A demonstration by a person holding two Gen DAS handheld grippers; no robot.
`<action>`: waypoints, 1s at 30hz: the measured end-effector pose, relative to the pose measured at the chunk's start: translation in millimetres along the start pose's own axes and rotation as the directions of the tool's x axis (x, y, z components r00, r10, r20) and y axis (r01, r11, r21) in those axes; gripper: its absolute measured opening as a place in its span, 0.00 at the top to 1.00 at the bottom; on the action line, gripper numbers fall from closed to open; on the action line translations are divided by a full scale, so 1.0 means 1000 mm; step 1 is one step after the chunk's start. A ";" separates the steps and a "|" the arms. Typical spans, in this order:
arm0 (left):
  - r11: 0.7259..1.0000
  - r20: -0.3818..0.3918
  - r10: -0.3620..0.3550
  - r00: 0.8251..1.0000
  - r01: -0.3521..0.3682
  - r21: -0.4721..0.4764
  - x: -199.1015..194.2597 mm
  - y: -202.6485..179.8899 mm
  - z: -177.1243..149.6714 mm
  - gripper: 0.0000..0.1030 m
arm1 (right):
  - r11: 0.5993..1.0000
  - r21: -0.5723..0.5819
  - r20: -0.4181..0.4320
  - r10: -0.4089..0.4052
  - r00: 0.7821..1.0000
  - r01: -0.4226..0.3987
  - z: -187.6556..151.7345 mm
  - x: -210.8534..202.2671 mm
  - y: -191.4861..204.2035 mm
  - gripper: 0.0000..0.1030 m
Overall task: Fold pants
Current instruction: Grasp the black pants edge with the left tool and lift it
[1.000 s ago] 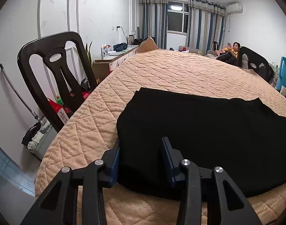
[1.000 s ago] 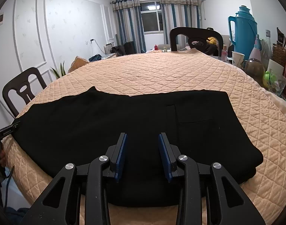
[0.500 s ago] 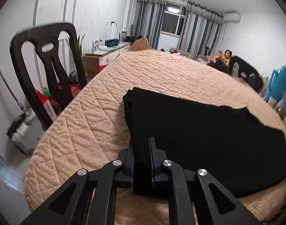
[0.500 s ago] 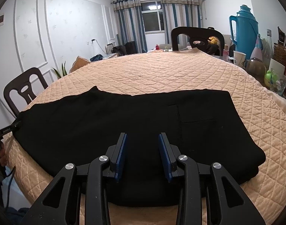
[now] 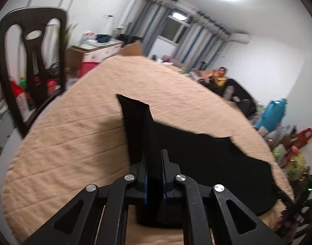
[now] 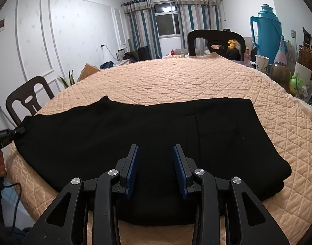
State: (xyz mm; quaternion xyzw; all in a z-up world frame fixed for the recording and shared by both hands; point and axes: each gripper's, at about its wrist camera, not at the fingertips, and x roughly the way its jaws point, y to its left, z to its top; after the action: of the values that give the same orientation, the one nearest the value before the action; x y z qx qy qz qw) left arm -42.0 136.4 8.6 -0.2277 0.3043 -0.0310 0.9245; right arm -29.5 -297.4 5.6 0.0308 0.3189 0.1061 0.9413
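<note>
Closing over the last second, the left gripper (image 5: 155,163) is now pinching the hem end of the black pants (image 6: 135,134) and tipping it up off the quilted tablecloth (image 6: 186,81), where a second ago its jaws were standing spread on either side of that same edge. In the left wrist view the caught cloth is standing up as a narrow, layered wedge above the fingers, and the picture is smearing with motion.

At the other end, the right gripper (image 6: 155,167) is hovering low over the near edge of the pants, jaws spread with only flat cloth showing between them, gripping nothing; it is not shifting from its earlier spot. From its camera the left gripper is showing small at the far left, clamped on the leg end.

As for progress, the pants are lying lengthwise across the near side of the table, already looking doubled leg on leg, with the waist and a back pocket (image 6: 217,122) to the right. The crosswise fold is only beginning: the leg end is being lifted but is not yet carried toward the waist. Bringing that end across, laying it down and probably one more fold appear to remain. A dark chair (image 5: 31,61) is standing past the table's left edge, clear of the work.
</note>
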 end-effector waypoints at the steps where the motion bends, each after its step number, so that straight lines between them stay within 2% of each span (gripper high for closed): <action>1: 0.999 -0.001 -0.032 0.999 0.032 0.009 0.002 -0.010 0.002 0.89 | 1.000 0.004 0.001 0.006 1.000 -0.006 0.000 0.000 0.000 0.66; 5: 0.984 -0.046 -0.159 0.986 0.162 0.074 0.023 -0.064 0.003 0.89 | 0.999 0.019 0.001 0.046 0.999 -0.046 0.002 -0.001 0.002 0.66; 8: 0.958 -0.124 -0.243 0.962 0.258 0.126 0.048 -0.109 -0.007 0.89 | 0.997 0.027 -0.004 0.074 0.997 -0.074 0.002 -0.001 0.004 0.66; 11: 0.927 -0.231 -0.297 0.926 0.338 0.162 0.075 -0.146 -0.030 0.89 | 0.991 0.051 -0.013 0.121 0.993 -0.120 0.001 0.001 0.004 0.66; 12: 0.918 -0.286 -0.306 0.908 0.361 0.165 0.087 -0.155 -0.042 0.89 | 0.988 0.062 -0.017 0.142 0.990 -0.140 0.001 0.003 0.004 0.66; 14: 0.913 -0.378 -0.291 0.879 0.373 0.165 0.107 -0.166 -0.060 0.89 | 0.981 0.082 -0.032 0.177 0.984 -0.173 0.000 0.007 0.005 0.66; 15: 0.915 -0.386 -0.281 0.879 0.367 0.170 0.109 -0.167 -0.064 0.89 | 0.977 0.091 -0.045 0.196 0.980 -0.191 -0.001 0.010 0.005 0.66; 17: 0.906 -0.354 -0.317 0.880 0.391 0.160 0.096 -0.165 -0.059 0.86 | 0.971 0.106 -0.062 0.224 0.973 -0.216 -0.002 0.015 0.007 0.66; 19: 0.899 -0.324 -0.352 0.878 0.414 0.146 0.082 -0.159 -0.052 0.71 | 0.960 0.122 -0.073 0.261 0.963 -0.251 -0.002 0.018 0.010 0.66; 20: 0.897 -0.302 -0.362 0.882 0.418 0.145 0.075 -0.155 -0.049 0.69 | 0.953 0.132 -0.079 0.285 0.955 -0.274 -0.001 0.020 0.012 0.66; 23: 0.910 -0.237 -0.344 0.909 0.385 0.153 0.061 -0.141 -0.041 0.66 | 0.925 0.155 -0.092 0.364 0.927 -0.348 0.003 0.027 0.020 0.59; 25: 0.929 -0.208 -0.313 0.927 0.344 0.136 0.057 -0.123 -0.037 0.66 | 0.907 0.168 -0.107 0.405 0.908 -0.385 0.006 0.033 0.028 0.53; 27: 0.948 -0.188 -0.267 0.945 0.293 0.128 0.057 -0.109 -0.037 0.66 | 0.888 0.177 -0.130 0.449 0.884 -0.425 0.009 0.042 0.037 0.52; 28: 0.957 -0.186 -0.238 0.953 0.263 0.124 0.059 -0.104 -0.038 0.66 | 0.886 0.178 -0.149 0.455 0.878 -0.428 0.010 0.048 0.042 0.52; 30: 0.966 -0.198 -0.210 0.957 0.235 0.108 0.065 -0.092 -0.041 0.66 | 0.896 0.164 -0.184 0.439 0.879 -0.413 0.012 0.060 0.050 0.52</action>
State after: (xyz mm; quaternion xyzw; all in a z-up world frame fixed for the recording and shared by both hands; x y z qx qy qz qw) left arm -5.8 24.6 -15.5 -0.1959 0.3587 -0.1758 0.8956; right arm 14.7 -235.2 -14.3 0.1449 0.4105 0.2941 0.8509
